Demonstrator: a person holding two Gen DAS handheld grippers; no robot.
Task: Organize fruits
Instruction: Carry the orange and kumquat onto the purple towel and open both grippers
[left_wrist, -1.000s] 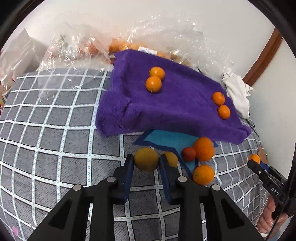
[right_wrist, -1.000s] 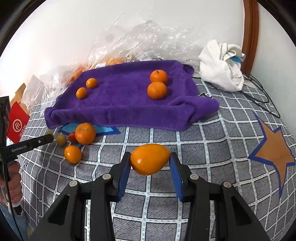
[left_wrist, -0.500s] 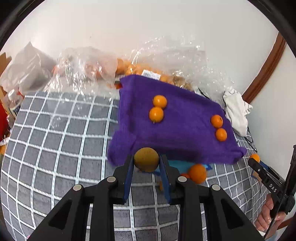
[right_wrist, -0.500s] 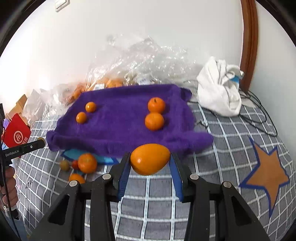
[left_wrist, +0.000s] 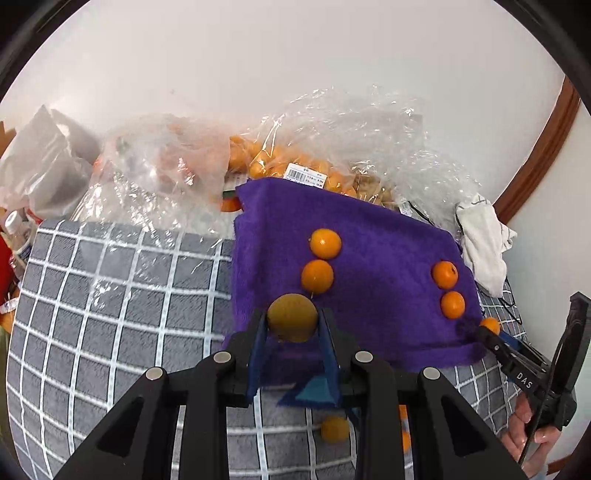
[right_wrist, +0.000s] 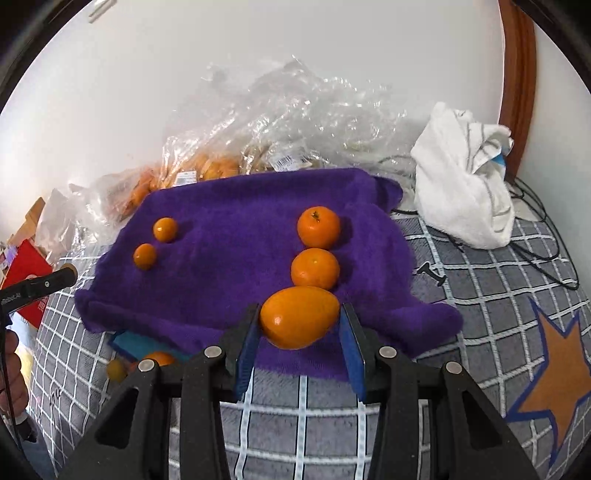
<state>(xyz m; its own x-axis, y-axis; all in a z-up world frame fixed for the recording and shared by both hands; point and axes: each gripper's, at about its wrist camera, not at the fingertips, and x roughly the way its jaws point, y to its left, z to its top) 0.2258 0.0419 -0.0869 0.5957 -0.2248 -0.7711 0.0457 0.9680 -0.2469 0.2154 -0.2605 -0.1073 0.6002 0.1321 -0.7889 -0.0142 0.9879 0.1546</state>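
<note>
Left gripper (left_wrist: 292, 326) has its jaws closed snug on a small dull yellow-brown fruit (left_wrist: 292, 322), held over the near edge of the purple towel (left_wrist: 369, 258), just short of two small oranges (left_wrist: 317, 276) lined up there. Right gripper (right_wrist: 299, 325) carries an egg-shaped orange fruit (right_wrist: 300, 317); the left pad touches it, while a sliver of gap shows at the right pad. It sits just before two bigger oranges (right_wrist: 315, 268) in a row on the towel. More loose fruit (left_wrist: 334, 429) lies on the checked blanket (left_wrist: 110, 295) below the towel's edge.
</note>
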